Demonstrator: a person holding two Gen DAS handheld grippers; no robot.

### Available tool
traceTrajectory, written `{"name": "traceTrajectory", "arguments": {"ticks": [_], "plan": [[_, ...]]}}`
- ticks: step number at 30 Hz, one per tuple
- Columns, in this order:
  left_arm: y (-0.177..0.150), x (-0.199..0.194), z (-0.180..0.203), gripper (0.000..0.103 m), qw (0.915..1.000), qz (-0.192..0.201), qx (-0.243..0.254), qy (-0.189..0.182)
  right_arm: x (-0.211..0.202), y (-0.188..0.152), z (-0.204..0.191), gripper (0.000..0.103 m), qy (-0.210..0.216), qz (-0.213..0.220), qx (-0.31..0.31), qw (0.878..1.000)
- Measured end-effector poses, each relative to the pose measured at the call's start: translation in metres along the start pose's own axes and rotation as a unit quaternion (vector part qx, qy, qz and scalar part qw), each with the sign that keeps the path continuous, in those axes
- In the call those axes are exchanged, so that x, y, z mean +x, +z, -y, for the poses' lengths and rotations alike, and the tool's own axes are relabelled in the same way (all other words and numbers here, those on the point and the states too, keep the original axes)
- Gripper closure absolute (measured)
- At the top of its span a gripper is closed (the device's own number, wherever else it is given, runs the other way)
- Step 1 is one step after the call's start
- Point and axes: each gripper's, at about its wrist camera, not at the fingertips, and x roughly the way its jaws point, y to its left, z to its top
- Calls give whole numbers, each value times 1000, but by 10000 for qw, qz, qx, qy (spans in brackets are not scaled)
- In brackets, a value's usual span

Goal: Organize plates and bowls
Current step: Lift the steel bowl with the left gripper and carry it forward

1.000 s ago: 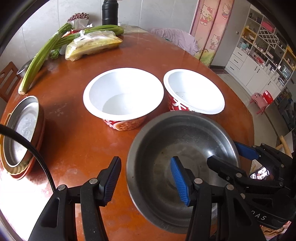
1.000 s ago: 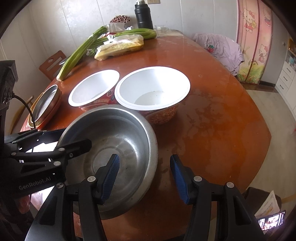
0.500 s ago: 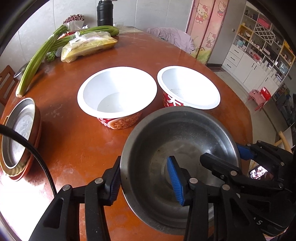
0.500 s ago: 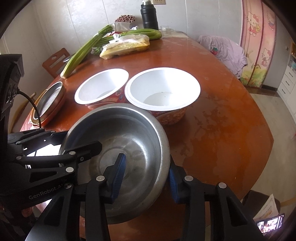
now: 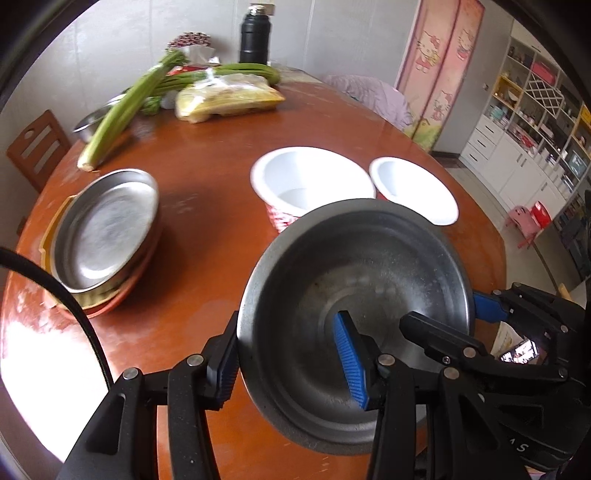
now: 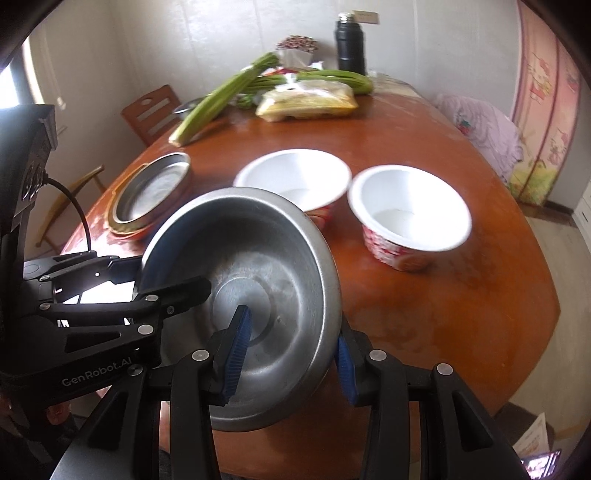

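- The steel bowl (image 5: 369, 295) sits in the foreground over the near edge of the table (image 5: 207, 266), tilted, and looks raised off the tabletop; both grippers have hold of it on opposite sides
- The left gripper (image 5: 286, 363) is clamped on the bowl's left wall; one pad presses the outside of the rim, the blue pad (image 5: 349, 363) lies against the inside
- The right gripper (image 6: 291, 356) is clamped on the bowl's right wall; one blue pad (image 6: 236, 354) is inside the bowl, the other outside against the rim
- Just beyond the bowl stand two white paper bowls with red printed sides; the larger paper bowl (image 5: 310, 184) is partly hidden behind the steel rim, the smaller paper bowl (image 5: 413, 188) stands close beside it towards the right edge of the table
- Near the left edge of the table lies a stack of plates (image 5: 103, 236); a shallow steel plate is on top, with yellowish and red rims showing beneath it
- At the far edge lie long green stalks (image 5: 125, 110), a clear bag of yellow food (image 5: 229, 98) and more greens (image 5: 251, 70); a black flask (image 5: 254, 35) stands upright behind them, and the rim of another steel dish (image 5: 90, 123) shows under the stalks
- A wooden chair (image 5: 37, 147) stands off the far left corner; a pink cloth (image 5: 369, 96) is draped past the far right edge; white shelves (image 5: 535, 129) fill the right of the room
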Motion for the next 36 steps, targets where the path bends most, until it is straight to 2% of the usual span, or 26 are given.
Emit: {"name": "traceTrajectory", "arguments": {"ticks": [10,36], "plan": [[-11,1,-26,55,9998,-51,-156,148,18,5,-30,58,71,-202,-234,9995],[-8,20,-34,55,9995,-87,-117,298,48,10,-28,57,190,-479,-111,9986]]}}
